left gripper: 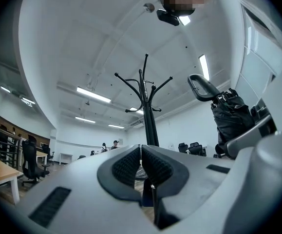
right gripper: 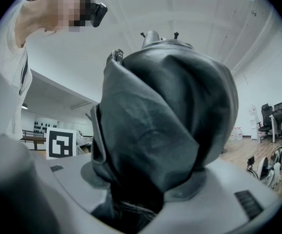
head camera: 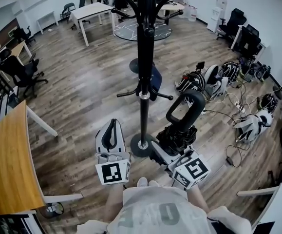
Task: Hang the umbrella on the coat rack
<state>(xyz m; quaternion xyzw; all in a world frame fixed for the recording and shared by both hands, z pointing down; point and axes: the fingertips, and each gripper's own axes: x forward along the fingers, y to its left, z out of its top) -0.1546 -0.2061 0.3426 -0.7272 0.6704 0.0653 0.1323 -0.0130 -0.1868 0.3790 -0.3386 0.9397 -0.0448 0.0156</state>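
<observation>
Black folded umbrella [head camera: 184, 129], handle up, sits squeezed in the right gripper [head camera: 176, 141], just beside the black coat rack [head camera: 144, 89] pole. The left gripper [head camera: 112, 130] is closed with nothing in it.

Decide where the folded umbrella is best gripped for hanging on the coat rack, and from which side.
Grip the folded canopy just below the loop handle, coming from the person's side, as the right gripper does. The bundle looks thick and soft for the jaws, and the handle, on top, stays free to hook on the coat rack.
</observation>
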